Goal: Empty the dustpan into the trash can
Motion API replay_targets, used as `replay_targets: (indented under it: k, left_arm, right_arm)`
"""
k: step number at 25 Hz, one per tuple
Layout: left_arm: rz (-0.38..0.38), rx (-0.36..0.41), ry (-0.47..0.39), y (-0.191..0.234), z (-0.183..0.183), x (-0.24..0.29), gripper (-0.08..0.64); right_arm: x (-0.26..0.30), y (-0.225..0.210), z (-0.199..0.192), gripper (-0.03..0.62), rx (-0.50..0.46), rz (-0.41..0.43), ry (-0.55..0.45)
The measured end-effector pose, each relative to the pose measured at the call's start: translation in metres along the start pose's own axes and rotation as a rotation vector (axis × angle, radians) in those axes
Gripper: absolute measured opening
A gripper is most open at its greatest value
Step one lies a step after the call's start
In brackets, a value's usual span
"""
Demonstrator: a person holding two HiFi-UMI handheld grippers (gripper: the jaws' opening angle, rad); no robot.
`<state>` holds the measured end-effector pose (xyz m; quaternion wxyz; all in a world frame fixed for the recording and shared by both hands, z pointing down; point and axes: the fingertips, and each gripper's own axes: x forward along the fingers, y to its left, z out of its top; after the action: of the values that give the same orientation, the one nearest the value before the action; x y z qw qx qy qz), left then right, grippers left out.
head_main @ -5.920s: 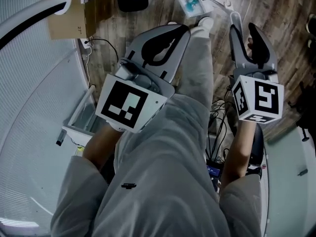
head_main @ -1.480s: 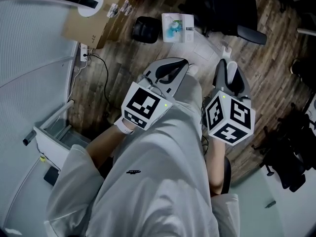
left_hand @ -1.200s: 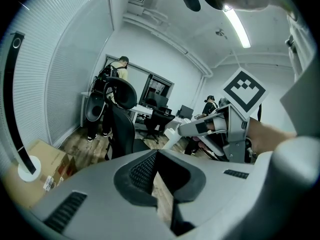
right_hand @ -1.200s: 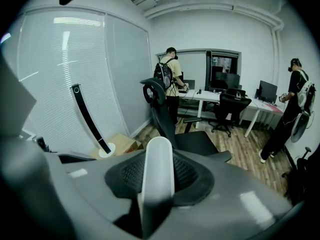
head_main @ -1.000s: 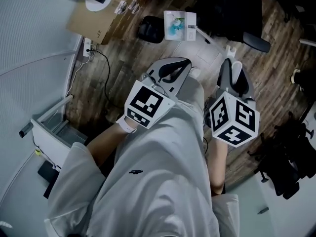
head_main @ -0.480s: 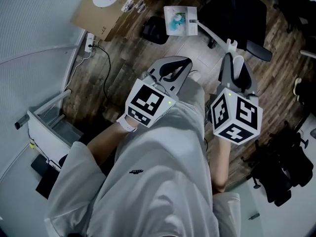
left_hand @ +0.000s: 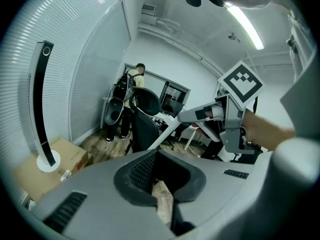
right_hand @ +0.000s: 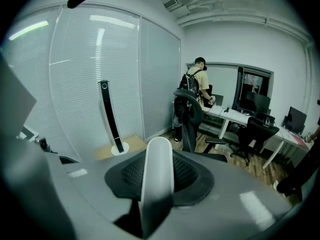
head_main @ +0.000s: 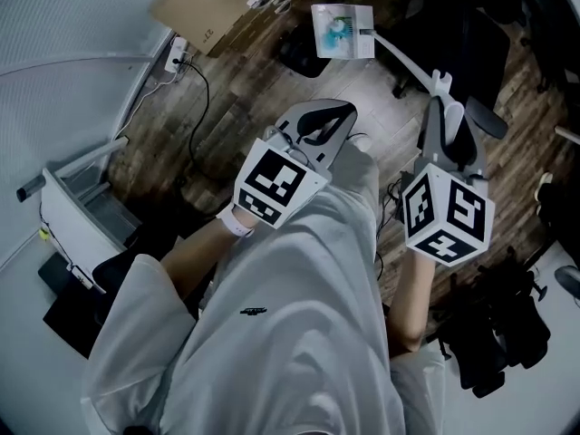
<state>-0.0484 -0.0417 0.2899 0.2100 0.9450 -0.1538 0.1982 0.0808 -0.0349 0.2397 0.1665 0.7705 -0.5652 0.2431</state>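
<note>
Wood floor point(head_main: 227, 125) fills the head view, with a cardboard box point(head_main: 222, 12) at the top edge. Left gripper point(head_main: 343, 111) hangs over the person's lap, jaws pressed together, nothing in them. Right gripper point(head_main: 446, 107) is clamped on the white handle point(head_main: 403, 57), and its own view shows that handle upright between the jaws. Follow the handle up and left and there's the dustpan point(head_main: 343, 30), teal bits inside, just beside a black shape point(head_main: 304, 53) too dark to name.
</note>
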Motion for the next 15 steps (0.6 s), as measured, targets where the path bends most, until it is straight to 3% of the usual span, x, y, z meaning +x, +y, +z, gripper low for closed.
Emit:
replay_targets:
  k: [15]
  left_arm:
    - [0.091, -0.054, -0.032, 0.032, -0.010, -0.016, 0.008]
  right_arm:
    - [0.010, 0.039, 0.008, 0.123, -0.248, 0.113, -0.061]
